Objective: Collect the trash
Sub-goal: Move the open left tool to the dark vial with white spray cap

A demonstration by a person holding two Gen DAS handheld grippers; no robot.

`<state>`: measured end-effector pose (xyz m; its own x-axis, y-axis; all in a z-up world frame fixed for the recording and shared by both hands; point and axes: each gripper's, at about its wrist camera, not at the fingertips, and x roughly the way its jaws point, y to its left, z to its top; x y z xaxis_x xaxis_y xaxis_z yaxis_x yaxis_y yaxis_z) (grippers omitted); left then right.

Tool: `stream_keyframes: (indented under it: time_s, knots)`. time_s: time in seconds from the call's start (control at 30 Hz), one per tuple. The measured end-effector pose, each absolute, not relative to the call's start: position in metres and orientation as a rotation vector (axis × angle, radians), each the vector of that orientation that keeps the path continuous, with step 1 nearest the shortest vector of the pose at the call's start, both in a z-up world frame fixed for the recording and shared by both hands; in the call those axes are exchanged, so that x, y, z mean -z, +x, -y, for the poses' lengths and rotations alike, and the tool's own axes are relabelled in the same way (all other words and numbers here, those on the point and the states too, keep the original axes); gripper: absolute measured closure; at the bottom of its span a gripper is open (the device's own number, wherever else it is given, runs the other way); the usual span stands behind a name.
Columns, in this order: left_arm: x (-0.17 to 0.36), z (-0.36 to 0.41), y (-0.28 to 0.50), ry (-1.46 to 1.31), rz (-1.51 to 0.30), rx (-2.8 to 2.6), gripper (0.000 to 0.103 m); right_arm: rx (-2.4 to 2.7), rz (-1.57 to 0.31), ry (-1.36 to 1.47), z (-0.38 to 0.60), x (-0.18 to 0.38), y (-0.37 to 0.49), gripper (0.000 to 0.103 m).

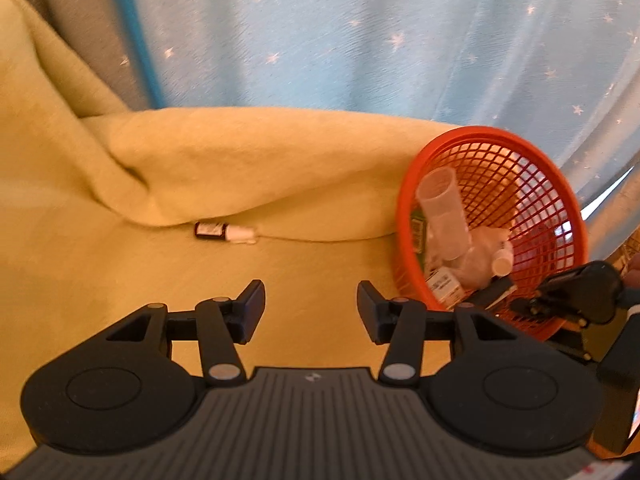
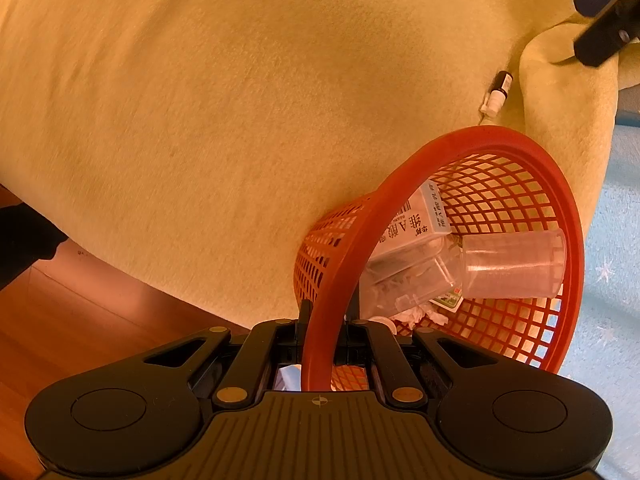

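A small dark bottle with a white cap (image 1: 224, 232) lies on the yellow blanket (image 1: 120, 272) against a fold, also seen as the bottle (image 2: 498, 92) in the right wrist view. My left gripper (image 1: 310, 308) is open and empty, hovering short of it. My right gripper (image 2: 326, 316) is shut on the rim of the red mesh basket (image 2: 560, 184), holding it tilted beside the bed. Inside the basket (image 1: 408, 184) lie a clear plastic cup (image 1: 444, 208), a white carton (image 2: 420, 216), a clear bottle and crumpled paper. The right gripper (image 1: 520, 300) shows at the basket's near rim.
A blue curtain with white stars (image 1: 360, 40) hangs behind the bed. The blanket bunches into a thick fold (image 1: 260, 160) just past the small bottle. Wooden floor (image 2: 60, 320) lies below the bed edge on the left, and a light blue rug (image 2: 612, 280) on the right.
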<state>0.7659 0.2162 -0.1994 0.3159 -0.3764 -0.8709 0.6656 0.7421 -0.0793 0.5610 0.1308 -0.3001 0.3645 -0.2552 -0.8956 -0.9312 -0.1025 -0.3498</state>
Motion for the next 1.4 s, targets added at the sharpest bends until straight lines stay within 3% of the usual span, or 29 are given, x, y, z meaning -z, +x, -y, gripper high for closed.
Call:
stream_keyframes:
  time_s: [0.27, 0.77, 1.4]
  knots:
    - [0.205, -0.231, 0.767, 0.320, -1.054, 0.681, 0.054, -0.821, -1.099, -1.605, -0.133, 0.299, 0.561, 0.100]
    - [0.219, -0.244, 0.775, 0.343, -1.070, 0.651, 0.026, -0.823, -1.107, -1.615, -0.134, 0.299, 0.562, 0.100]
    - [0.263, -0.243, 0.813, 0.379, -1.079, 0.629, 0.007, -0.850, -1.133, -1.607, -0.134, 0.294, 0.571, 0.100]
